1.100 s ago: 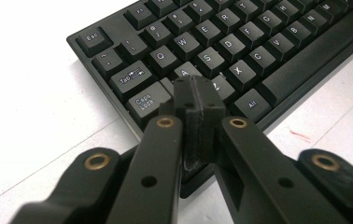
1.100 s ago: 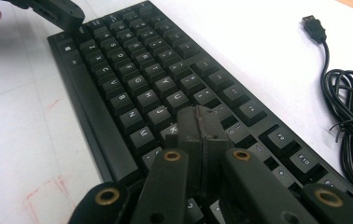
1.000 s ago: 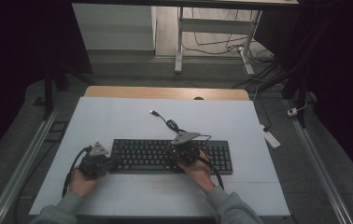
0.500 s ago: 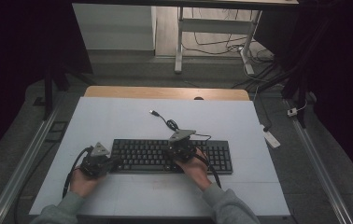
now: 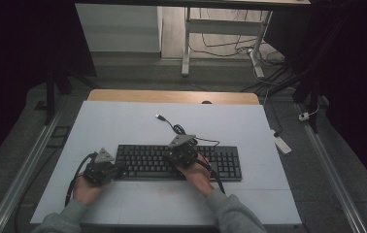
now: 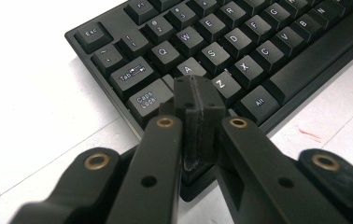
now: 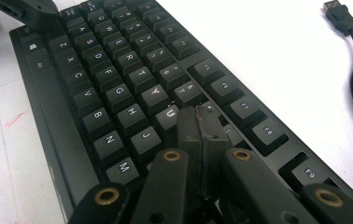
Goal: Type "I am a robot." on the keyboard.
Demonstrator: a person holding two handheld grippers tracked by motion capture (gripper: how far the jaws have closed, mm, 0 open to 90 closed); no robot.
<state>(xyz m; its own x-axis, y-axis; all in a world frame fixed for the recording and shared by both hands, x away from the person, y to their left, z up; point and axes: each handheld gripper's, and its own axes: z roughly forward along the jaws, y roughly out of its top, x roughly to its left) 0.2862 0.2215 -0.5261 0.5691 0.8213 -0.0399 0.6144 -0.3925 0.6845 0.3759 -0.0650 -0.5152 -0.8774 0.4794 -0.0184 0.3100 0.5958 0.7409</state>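
On the white table [image 5: 123, 126], the black full-size keyboard [image 5: 230, 162] lay centred; the right gripper [image 7: 201, 122], jaws together, had slid leftward and down onto the I key, the left gripper [image 6: 198, 93], jaws together, resting near Shift—typing apparently underway.

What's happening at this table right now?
A person holds a two-jaw gripper in each hand over a black keyboard lying on a white table. Both grippers have their jaws shut, tips used like fingers for typing. The left gripper points at the keyboard's left end, near the A and Caps Lock keys. The right gripper sits over the middle, close to the U and J keys. The keyboard's USB cable lies unplugged behind it.
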